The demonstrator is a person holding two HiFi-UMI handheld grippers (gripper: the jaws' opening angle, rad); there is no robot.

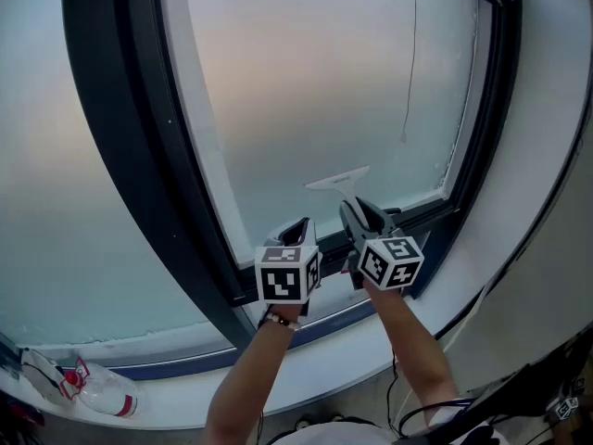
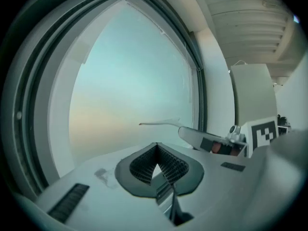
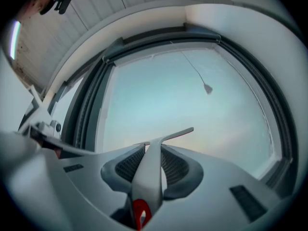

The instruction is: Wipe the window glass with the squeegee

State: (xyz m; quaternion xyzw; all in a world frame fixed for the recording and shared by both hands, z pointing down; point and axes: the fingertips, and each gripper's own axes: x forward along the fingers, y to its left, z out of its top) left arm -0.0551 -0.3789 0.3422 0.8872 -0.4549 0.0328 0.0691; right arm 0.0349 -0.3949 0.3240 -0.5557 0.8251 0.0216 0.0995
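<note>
A pale grey squeegee (image 1: pixel 339 180) with a red loop at its handle end (image 3: pixel 140 213) is held up against the lower part of the window glass (image 1: pixel 324 82). My right gripper (image 1: pixel 359 215) is shut on its handle (image 3: pixel 151 167), and the blade (image 3: pixel 176 134) lies tilted on the pane. My left gripper (image 1: pixel 296 229) hovers just left of it, near the bottom frame. Its jaws are shut with the tips touching and nothing between them (image 2: pixel 156 146). In the left gripper view the squeegee (image 2: pixel 161 124) and the right gripper (image 2: pixel 219 142) show to the right.
A thick dark frame post (image 1: pixel 130 156) divides the panes on the left. A blind cord with a small weight (image 1: pixel 404 139) hangs in front of the glass. A clear spray bottle (image 1: pixel 102 394) lies on the white sill (image 1: pixel 232 392) at lower left. Cables (image 1: pixel 435 411) trail below.
</note>
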